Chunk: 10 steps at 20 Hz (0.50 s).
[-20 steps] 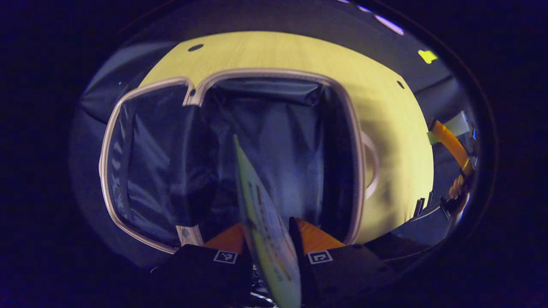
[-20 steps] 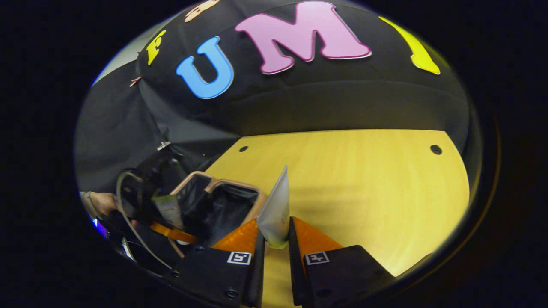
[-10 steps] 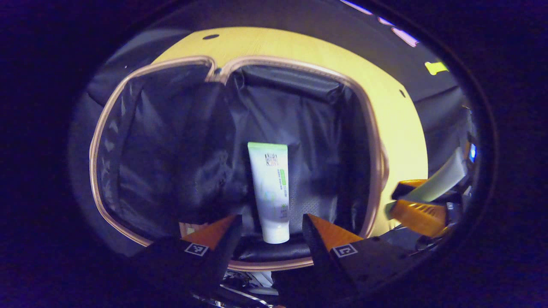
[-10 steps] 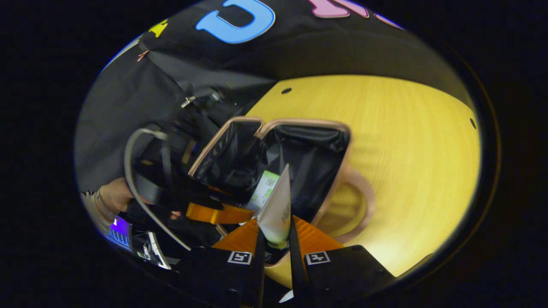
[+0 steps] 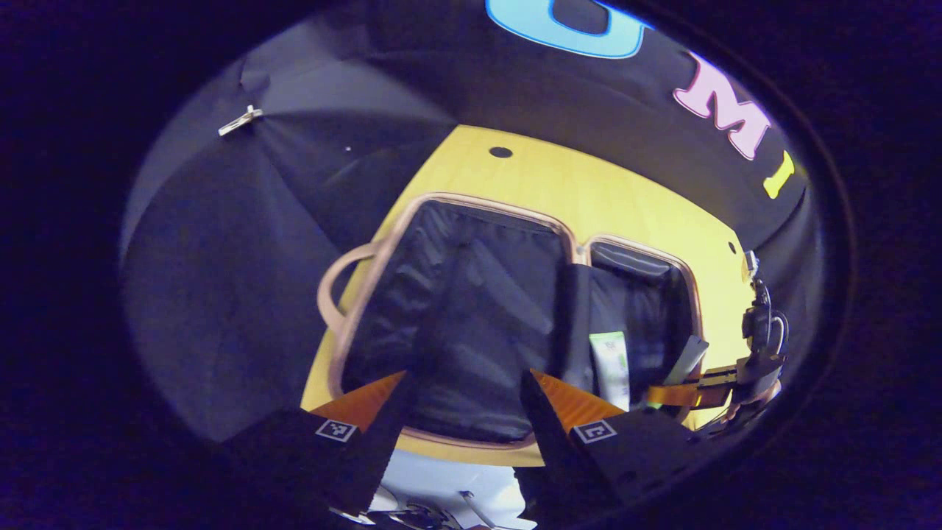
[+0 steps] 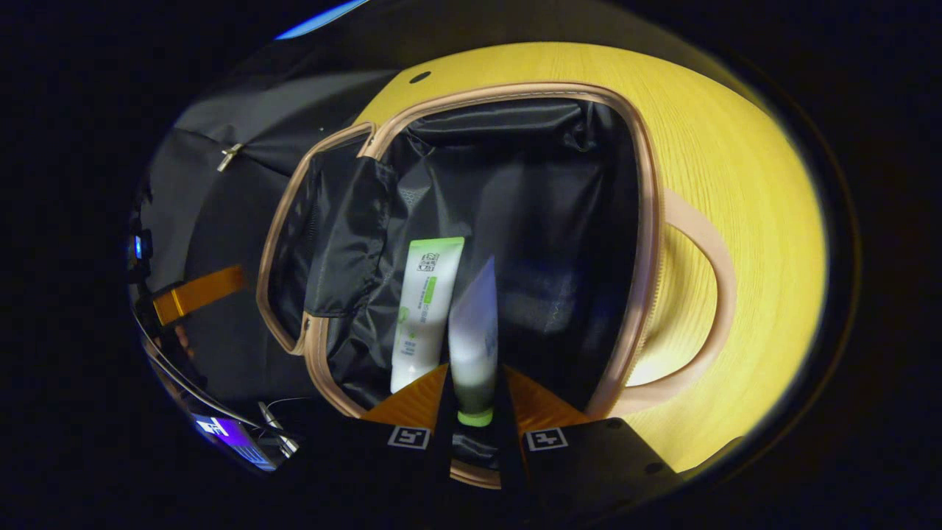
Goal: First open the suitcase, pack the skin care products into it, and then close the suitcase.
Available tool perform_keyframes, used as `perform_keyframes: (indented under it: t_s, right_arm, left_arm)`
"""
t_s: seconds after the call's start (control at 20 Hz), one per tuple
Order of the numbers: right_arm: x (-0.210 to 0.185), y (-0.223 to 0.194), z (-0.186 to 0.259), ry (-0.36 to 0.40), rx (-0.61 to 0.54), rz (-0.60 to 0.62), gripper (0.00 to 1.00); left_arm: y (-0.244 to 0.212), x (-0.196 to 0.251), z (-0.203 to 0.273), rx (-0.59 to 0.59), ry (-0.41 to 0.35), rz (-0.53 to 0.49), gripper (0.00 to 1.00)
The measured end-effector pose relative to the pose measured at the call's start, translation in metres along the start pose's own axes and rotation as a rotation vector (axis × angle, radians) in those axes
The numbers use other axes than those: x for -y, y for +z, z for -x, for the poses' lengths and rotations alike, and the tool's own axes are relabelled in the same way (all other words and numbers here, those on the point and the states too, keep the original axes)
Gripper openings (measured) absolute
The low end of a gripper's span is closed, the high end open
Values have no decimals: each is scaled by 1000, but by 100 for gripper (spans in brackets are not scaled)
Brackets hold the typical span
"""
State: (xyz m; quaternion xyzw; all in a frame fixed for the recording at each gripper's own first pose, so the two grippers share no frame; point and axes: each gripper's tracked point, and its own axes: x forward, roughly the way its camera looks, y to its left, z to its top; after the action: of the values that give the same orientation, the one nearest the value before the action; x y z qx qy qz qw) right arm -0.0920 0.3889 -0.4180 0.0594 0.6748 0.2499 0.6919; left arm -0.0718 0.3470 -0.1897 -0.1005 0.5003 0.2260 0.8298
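Since a second ago the left gripper [image 5: 462, 397] dropped its tube [image 6: 425, 309] in the suitcase [image 6: 647, 221] and pulled back, spread. Right gripper [image 6: 475, 401] pinches the second tube [image 6: 475, 331] over the lining; we lower it flat beside the first before letting go.

Suitcase [image 6: 647, 221] open; white tube [image 6: 423, 309] lies inside, right half of compartment free.

A yellow wood-grain tabletop [image 5: 633, 206] with small dark holes [image 5: 500, 152] spreads ahead of the jaws. Black cloth [image 5: 221, 243] walls the booth beyond it and to the left, pinned by a metal clip [image 5: 241, 120]. The light is dim.
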Motion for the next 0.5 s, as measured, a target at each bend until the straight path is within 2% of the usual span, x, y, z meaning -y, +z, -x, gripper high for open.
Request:
perform_keyframes:
  t_s: [0.05,0.15,0.25,0.35,0.5]
  right_arm:
    - [-7,-3,2,6,-16,1,34]
    - [-29,-2,13,43,9,48,67]
    - [-37,2,31,44,98,161,100]
    - [-40,-1,58,68,147,215,98]
    - [-24,8,79,51,201,179,98]
  left_arm:
    - [7,-18,1,13,20,46,91]
    - [19,-47,-10,46,45,144,91]
    - [33,-79,-16,84,65,215,91]
    - [48,-111,-18,98,78,275,91]
    - [59,-135,-46,36,74,346,91]
